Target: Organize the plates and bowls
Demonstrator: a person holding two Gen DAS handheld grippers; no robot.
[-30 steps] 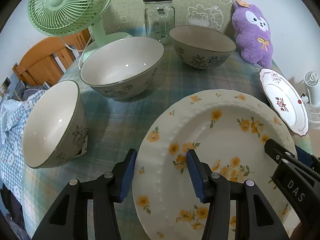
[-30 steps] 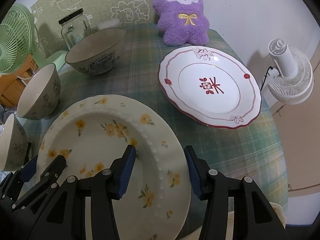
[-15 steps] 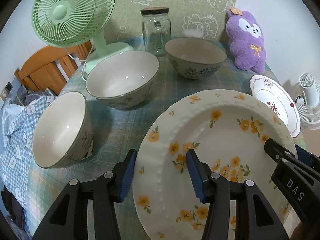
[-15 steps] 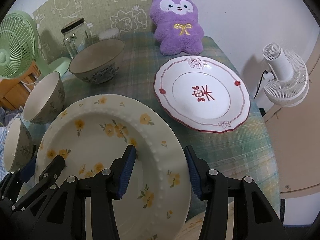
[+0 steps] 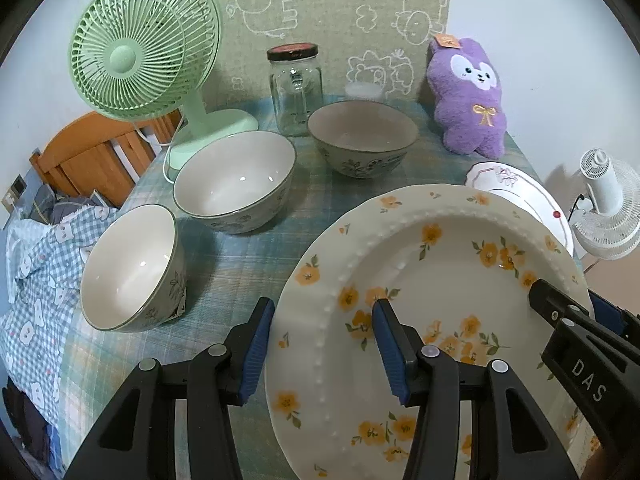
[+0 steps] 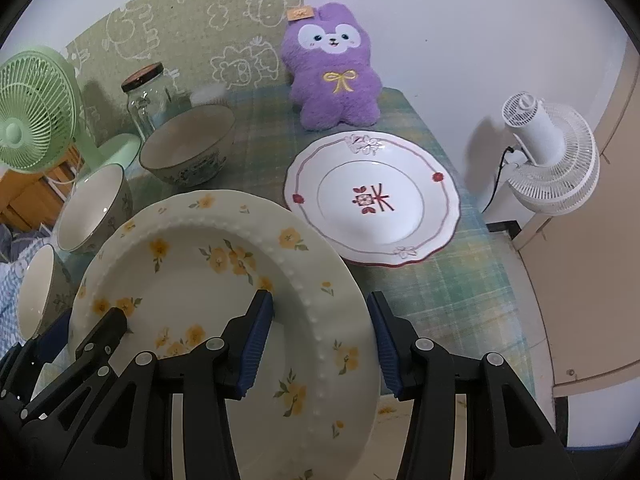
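**Yellow-flowered plate held between two grippers above the checked cloth**

The left gripper (image 5: 322,340) straddles the near-left rim of the round cream plate with yellow flowers and a beaded ring (image 5: 432,280); its blue pads (image 5: 390,350) stand well apart with the rim running between them, so whether they actually pinch the plate cannot be told. The right gripper (image 6: 320,340) straddles the plate's (image 6: 208,280) right rim in the same way, pads wide, and its grip cannot be told either. In the left wrist view the plate fills the 4 o'clock part and overlaps the white scalloped plate with red trim (image 5: 520,196) at 2 o'clock. Three cream bowls with grey-green leaf prints lie on the green checked tablecloth (image 5: 248,256): the nearest bowl (image 5: 132,268) at 9 o'clock tipped on its side, the middle bowl (image 5: 234,180) upright at 10 o'clock, the far bowl (image 5: 362,138) upright at 12 o'clock. Behind them stand a green desk fan (image 5: 144,44), a clear glass jar with a dark lid (image 5: 296,88) and a purple plush rabbit (image 5: 472,100).
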